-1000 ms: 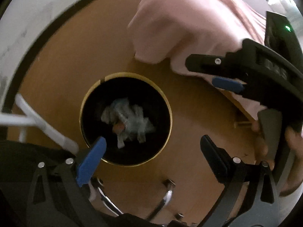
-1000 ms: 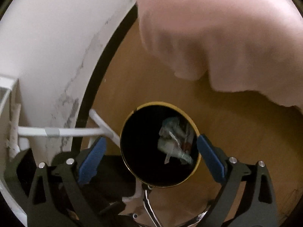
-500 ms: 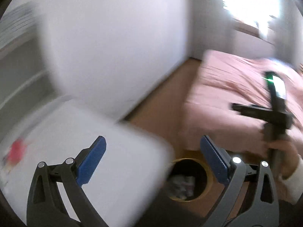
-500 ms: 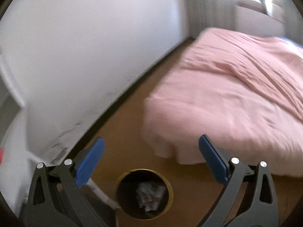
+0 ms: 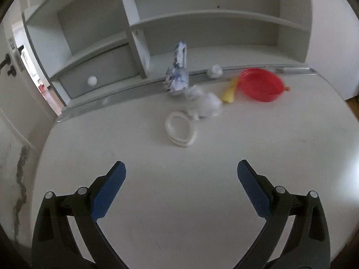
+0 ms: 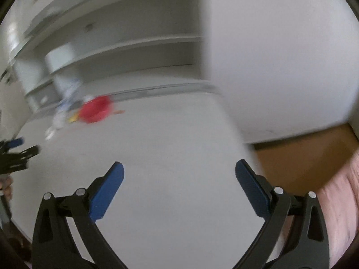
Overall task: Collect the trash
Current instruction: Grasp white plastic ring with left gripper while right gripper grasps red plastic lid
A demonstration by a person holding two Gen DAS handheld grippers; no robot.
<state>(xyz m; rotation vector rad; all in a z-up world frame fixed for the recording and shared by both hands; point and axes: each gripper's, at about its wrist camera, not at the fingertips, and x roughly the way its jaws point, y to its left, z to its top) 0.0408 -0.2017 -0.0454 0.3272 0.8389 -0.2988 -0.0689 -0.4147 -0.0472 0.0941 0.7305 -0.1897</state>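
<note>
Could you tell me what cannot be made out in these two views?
- Right wrist view: motion blur smears the red bowl and the trash beside it.
- Right wrist view: left hand-held gripper cut off by the left edge.
- Left wrist view: crumpled wrapper print too blurred to read.

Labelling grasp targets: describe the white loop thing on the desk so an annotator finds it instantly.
On the white desk below the grey shelf unit, trash clusters near the back rail. The flat white oval ring lies nearest the camera, just before the crumpled white paper wad. It alone is a smooth hollow loop.
</note>
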